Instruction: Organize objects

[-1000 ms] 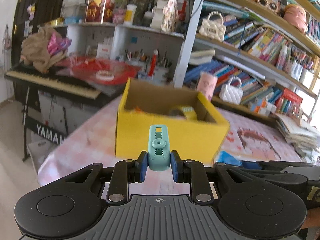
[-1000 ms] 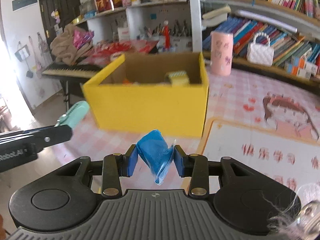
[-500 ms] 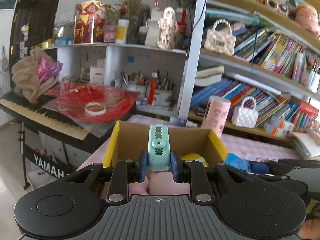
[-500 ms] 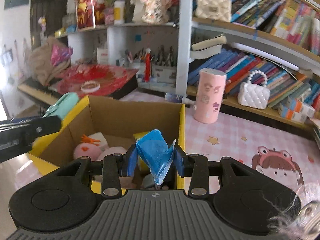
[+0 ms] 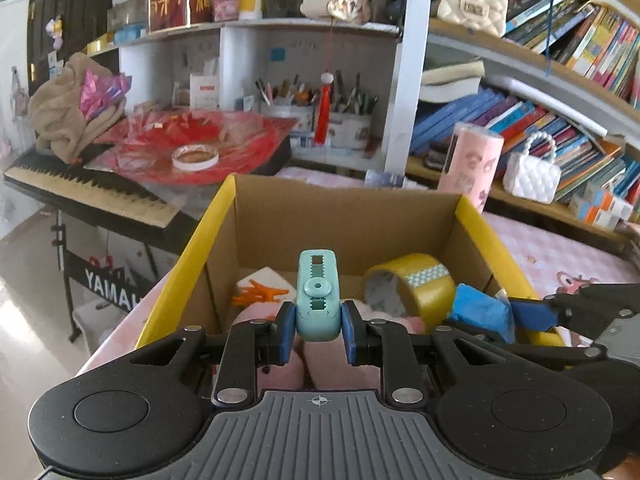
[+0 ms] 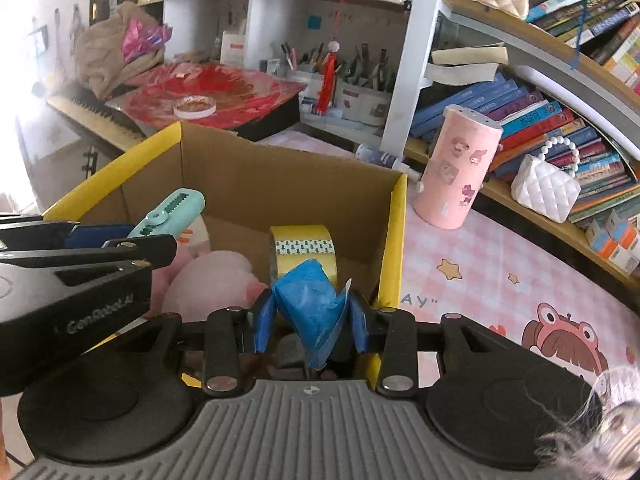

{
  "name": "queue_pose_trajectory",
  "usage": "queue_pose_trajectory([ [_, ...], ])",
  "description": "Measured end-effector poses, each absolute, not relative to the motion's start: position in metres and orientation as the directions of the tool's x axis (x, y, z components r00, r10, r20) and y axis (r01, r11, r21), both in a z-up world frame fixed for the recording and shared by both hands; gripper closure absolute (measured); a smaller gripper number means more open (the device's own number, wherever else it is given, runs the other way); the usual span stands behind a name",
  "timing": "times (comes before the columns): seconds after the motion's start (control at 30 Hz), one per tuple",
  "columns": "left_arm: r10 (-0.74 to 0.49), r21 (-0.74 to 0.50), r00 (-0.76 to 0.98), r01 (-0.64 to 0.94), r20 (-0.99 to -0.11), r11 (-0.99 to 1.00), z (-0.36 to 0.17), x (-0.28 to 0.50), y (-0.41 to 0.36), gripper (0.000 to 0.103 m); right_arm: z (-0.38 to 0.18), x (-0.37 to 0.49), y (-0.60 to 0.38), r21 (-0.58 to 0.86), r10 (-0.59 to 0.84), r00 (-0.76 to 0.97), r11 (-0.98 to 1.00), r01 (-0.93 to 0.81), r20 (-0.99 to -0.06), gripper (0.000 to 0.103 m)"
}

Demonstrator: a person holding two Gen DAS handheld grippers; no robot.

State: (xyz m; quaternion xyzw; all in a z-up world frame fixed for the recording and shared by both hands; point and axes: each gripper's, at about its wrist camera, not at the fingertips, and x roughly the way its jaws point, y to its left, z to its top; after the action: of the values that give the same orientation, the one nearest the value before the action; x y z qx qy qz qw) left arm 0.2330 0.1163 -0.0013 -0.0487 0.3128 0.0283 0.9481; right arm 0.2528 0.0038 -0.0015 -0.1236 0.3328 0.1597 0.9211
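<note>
My left gripper (image 5: 318,330) is shut on a teal plastic clip (image 5: 318,294) and holds it over the open yellow cardboard box (image 5: 218,216). My right gripper (image 6: 310,320) is shut on a crumpled blue packet (image 6: 310,300) over the box's right side (image 6: 394,216). The teal clip also shows in the right wrist view (image 6: 170,214), and the blue packet in the left wrist view (image 5: 478,312). Inside the box lie a yellow tape roll (image 5: 412,284), a pink plush toy (image 6: 208,284) and an orange piece (image 5: 260,294).
The box stands on a pink checked table (image 6: 480,264). A pink cylinder (image 6: 456,168) and a white quilted purse (image 6: 546,188) stand behind it at the right. Bookshelves (image 6: 540,112) rise at the back. A keyboard piano (image 5: 88,192) with red wrapping stands left.
Both grippers have risen and moved forward from in front of the box to above its opening, each still holding its object. The box's inside has come into view.
</note>
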Motion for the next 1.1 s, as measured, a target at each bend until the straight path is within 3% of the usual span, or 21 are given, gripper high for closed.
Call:
queue_pose_trajectory([
  [0.17, 0.029, -0.145, 0.816, -0.138, -0.578, 0.980, 0.003, 0.230, 0.126, 0.076, 0.001, 0.255, 0.003, -0.078, 0.248, 0.702, 0.914, -0.397, -0.667, 0.066],
  [0.23, 0.021, -0.185, 0.830, -0.149, -0.557, 0.971, 0.009, 0.228, 0.130, 0.061, 0.005, 0.253, 0.004, -0.092, 0.247, 0.718, 0.913, -0.397, -0.651, 0.059],
  [0.3, 0.032, -0.191, 0.858, -0.151, -0.513, 0.970, 0.018, 0.221, 0.131, 0.039, 0.011, 0.251, 0.004, -0.099, 0.245, 0.741, 0.917, -0.387, -0.626, 0.050],
  [0.37, 0.039, -0.189, 0.881, -0.144, -0.471, 0.971, 0.028, 0.213, 0.132, 0.033, 0.017, 0.251, 0.003, -0.091, 0.250, 0.752, 0.921, -0.380, -0.610, 0.049],
  [0.47, 0.036, -0.187, 0.897, -0.131, -0.441, 0.974, 0.039, 0.206, 0.132, 0.031, 0.027, 0.246, 0.000, -0.093, 0.234, 0.780, 0.933, -0.349, -0.580, 0.045],
  [0.6, 0.075, -0.153, 0.915, -0.146, -0.397, 0.977, 0.051, 0.187, 0.131, 0.019, 0.038, 0.231, -0.012, -0.088, 0.207, 0.816, 0.950, -0.299, -0.540, 0.043],
  [0.73, 0.101, -0.141, 0.922, -0.164, -0.375, 0.976, 0.057, 0.164, 0.134, 0.019, 0.048, 0.200, -0.027, -0.100, 0.188, 0.857, 0.959, -0.266, -0.481, 0.041],
  [0.9, 0.097, -0.172, 0.912, -0.178, -0.398, 0.969, 0.052, 0.134, 0.141, 0.018, 0.052, 0.155, -0.048, -0.076, 0.162, 0.882, 0.973, -0.217, -0.443, 0.040],
  [1.1, 0.061, -0.181, 0.891, -0.157, -0.449, 0.971, 0.036, 0.101, 0.137, 0.014, 0.043, 0.104, -0.073, -0.027, 0.095, 0.883, 0.992, -0.120, -0.460, 0.035],
])
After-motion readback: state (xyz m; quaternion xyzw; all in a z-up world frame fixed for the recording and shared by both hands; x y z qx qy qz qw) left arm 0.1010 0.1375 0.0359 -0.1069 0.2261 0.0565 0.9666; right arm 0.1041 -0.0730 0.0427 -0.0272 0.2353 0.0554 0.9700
